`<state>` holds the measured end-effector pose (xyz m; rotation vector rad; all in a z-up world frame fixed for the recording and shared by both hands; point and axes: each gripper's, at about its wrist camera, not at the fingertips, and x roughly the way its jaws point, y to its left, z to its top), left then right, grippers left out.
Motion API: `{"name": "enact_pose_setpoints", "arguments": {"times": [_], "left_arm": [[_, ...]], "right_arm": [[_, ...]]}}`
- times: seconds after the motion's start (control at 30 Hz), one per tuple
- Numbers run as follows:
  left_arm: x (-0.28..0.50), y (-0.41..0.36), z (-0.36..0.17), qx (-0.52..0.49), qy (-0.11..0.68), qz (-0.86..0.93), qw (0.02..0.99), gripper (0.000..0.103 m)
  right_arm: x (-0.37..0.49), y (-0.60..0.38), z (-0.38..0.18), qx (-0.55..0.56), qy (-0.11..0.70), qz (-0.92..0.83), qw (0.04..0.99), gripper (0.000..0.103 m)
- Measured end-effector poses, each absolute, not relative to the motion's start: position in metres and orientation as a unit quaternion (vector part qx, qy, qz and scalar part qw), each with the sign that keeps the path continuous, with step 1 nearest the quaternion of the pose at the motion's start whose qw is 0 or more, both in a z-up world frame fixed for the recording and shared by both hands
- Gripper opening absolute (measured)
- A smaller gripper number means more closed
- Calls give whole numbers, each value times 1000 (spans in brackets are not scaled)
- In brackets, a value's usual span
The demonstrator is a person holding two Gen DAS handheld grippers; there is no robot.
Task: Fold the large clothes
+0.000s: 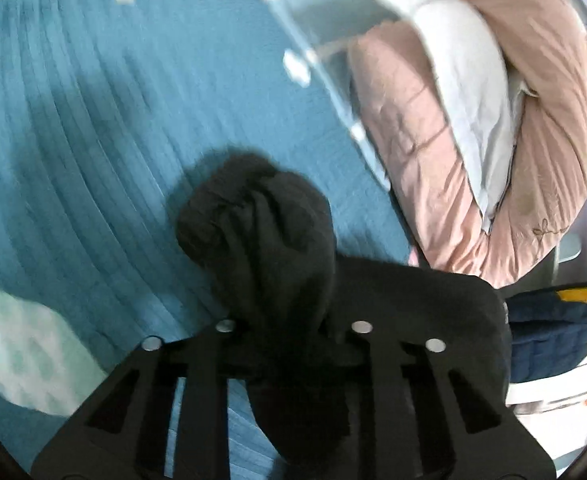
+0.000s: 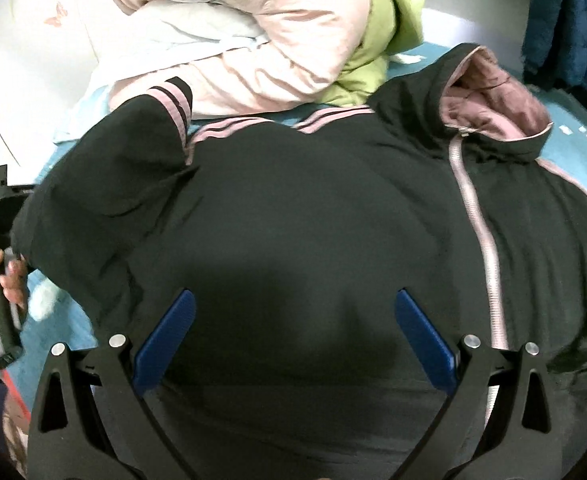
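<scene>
One black padded jacket (image 2: pixel 313 208), trimmed with pink stripes and a pink zip, is lying spread across the ribbed teal bed cover (image 1: pixel 93 128). The left gripper (image 1: pixel 289 344) is clenching a bunched fold of its fabric. The right gripper (image 2: pixel 293 328) is hovering released above its front. One pink quilt (image 2: pixel 261 40) is lying rolled just beyond.

A black jacket (image 2: pixel 293 220) with pink stripes, a pink zip and a pink-lined collar is spread front-up on the blue bedcover. Its collar is turned toward two o'clock, and one sleeve is folded over the body at ten o'clock.
</scene>
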<state>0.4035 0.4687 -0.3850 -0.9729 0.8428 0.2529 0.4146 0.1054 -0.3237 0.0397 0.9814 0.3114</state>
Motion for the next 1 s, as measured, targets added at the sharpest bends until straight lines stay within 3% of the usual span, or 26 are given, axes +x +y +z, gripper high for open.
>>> {"name": "enact_pose_setpoints", "arguments": {"times": [0.17, 0.23, 0.27, 0.3, 0.4, 0.6, 0.7, 0.77, 0.83, 1.0], "left_arm": [[368, 481, -312, -376, 295, 154, 865, 18], [350, 484, -281, -350, 264, 157, 885, 18], [341, 484, -269, -343, 251, 157, 892, 18], [331, 482, -255, -333, 237, 157, 899, 18], [304, 469, -224, -307, 208, 157, 915, 18], [301, 431, -213, -266, 211, 149, 929, 18], [307, 414, -217, -263, 219, 139, 929, 18], [312, 401, -214, -254, 219, 135, 932, 18], [322, 378, -205, -244, 215, 121, 938, 18], [363, 292, -191, -221, 222, 61, 948, 18]], "right_arm": [[429, 133, -323, 48, 459, 190, 867, 95], [435, 150, -324, 45, 460, 209, 862, 74], [440, 162, -327, 45, 467, 225, 854, 52], [444, 172, -331, 41, 475, 233, 848, 38], [455, 203, -350, 50, 510, 269, 815, 17], [472, 229, -387, 99, 558, 306, 765, 9], [490, 220, -407, 143, 585, 299, 740, 0], [495, 215, -404, 158, 589, 309, 730, 0], [491, 198, -387, 176, 564, 331, 735, 7], [464, 110, -352, 201, 513, 328, 767, 7]]}}
